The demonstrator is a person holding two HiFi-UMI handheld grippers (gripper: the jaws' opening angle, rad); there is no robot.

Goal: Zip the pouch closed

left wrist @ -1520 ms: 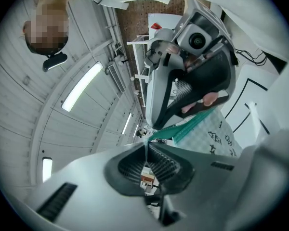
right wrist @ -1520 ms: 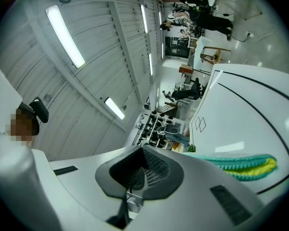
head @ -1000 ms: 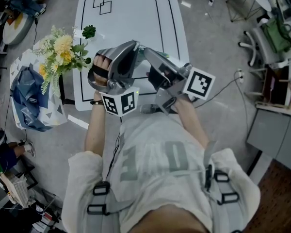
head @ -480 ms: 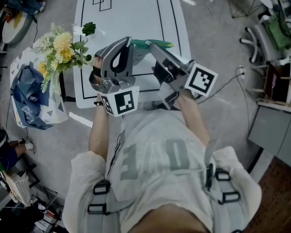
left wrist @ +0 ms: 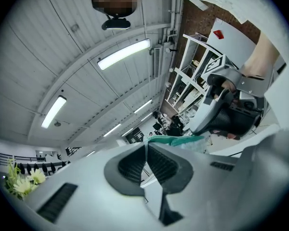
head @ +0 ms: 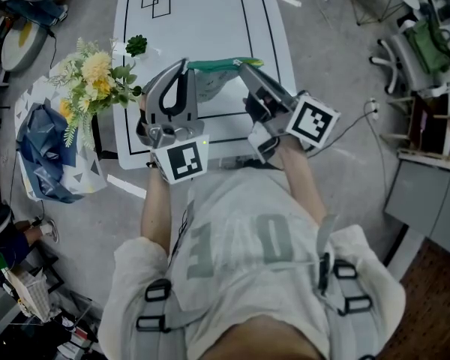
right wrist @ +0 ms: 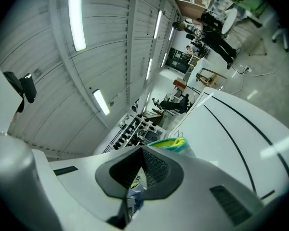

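Note:
A pouch [head: 212,81] with a green top edge and a pale see-through body hangs in the air over the white table [head: 202,13], stretched between both grippers. My left gripper [head: 186,66] is shut on its left end, and my right gripper [head: 244,65] is shut on its right end. In the left gripper view the shut left gripper [left wrist: 146,147] has the pouch's green edge [left wrist: 176,140] running off toward the other tool. In the right gripper view the shut right gripper [right wrist: 142,152] shows a green and yellow bit of the pouch [right wrist: 170,143] just past its tips. The zipper pull is not visible.
The table carries black marked lines and two small squares [head: 157,1]. A bunch of yellow and white flowers [head: 96,76] stands at its left edge, above a blue bag [head: 39,145] on the floor. A chair [head: 416,55] and a cable [head: 360,130] lie to the right.
Both grippers have moved away from the body and out over the table. The left one has rolled upright, and the pouch's green edge now shows stretched between their tips.

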